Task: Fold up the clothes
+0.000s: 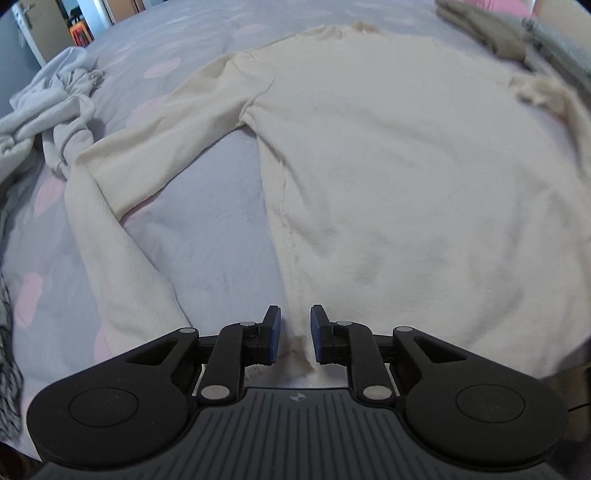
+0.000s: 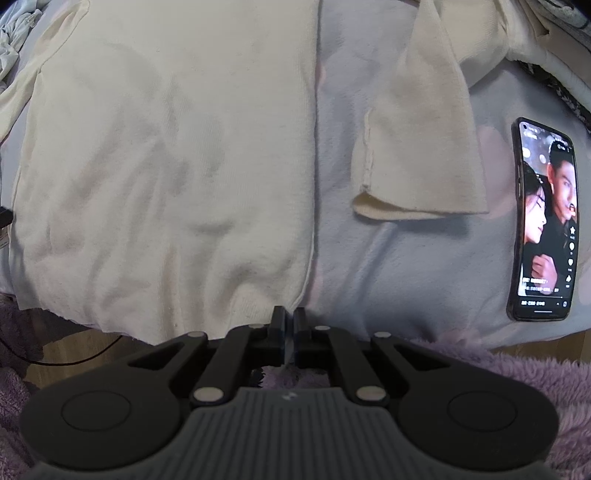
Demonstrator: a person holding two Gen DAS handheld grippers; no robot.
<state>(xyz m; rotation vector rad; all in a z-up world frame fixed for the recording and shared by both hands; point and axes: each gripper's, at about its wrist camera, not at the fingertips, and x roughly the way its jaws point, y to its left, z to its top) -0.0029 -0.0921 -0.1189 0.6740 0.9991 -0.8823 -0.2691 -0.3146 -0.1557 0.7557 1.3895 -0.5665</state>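
A cream long-sleeved sweater (image 1: 388, 155) lies flat on the bed, neck far, hem near. Its left sleeve (image 1: 110, 206) bends out and back toward me. My left gripper (image 1: 293, 334) is open with the sweater's lower left hem corner between its blue pads, not clamped. In the right wrist view the sweater body (image 2: 166, 166) fills the left half and its right sleeve (image 2: 424, 147) lies beside it with the cuff toward me. My right gripper (image 2: 289, 325) is shut at the sweater's lower right hem corner; whether cloth is pinched I cannot tell.
A grey-blue bedspread with pink spots (image 1: 207, 229) covers the bed. A crumpled grey garment (image 1: 44, 110) lies at the left, olive clothes (image 1: 487, 29) at the far right. A lit phone (image 2: 543, 221) lies right of the sleeve. A purple fluffy fabric (image 2: 535, 384) and wooden floor sit below the bed edge.
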